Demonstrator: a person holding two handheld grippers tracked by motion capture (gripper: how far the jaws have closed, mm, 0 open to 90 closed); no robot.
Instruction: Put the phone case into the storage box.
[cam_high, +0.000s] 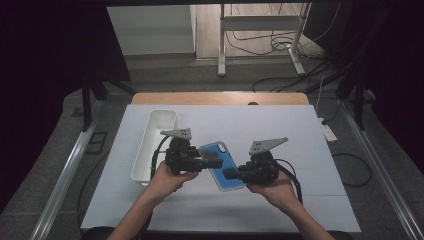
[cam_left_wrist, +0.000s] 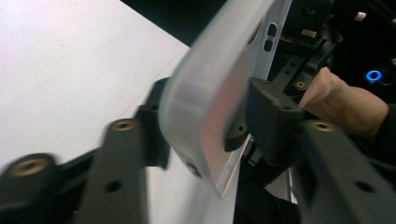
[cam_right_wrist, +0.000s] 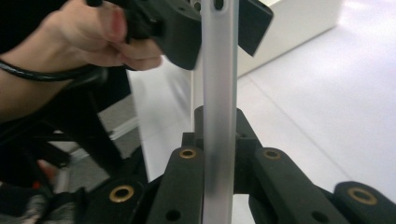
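A phone case (cam_high: 223, 166), blue inside with a translucent frosted shell, is held over the white table (cam_high: 300, 145) between both grippers. My left gripper (cam_high: 214, 163) is shut on its left long edge; in the left gripper view the frosted case (cam_left_wrist: 205, 93) sits clamped between the two black jaws of that gripper (cam_left_wrist: 210, 128). My right gripper (cam_high: 231, 174) is shut on the case's near end. In the right gripper view the case (cam_right_wrist: 219, 84) stands edge-on between this gripper's (cam_right_wrist: 219, 144) jaws, with the left gripper (cam_right_wrist: 180, 28) and its hand gripping the case farther up.
A long white bin (cam_high: 155, 142) lies at the table's left, just beyond my left hand, and shows again as a white bin (cam_right_wrist: 299, 23) in the right gripper view. Metal rails run along both sides of the table; cables lie on the floor behind.
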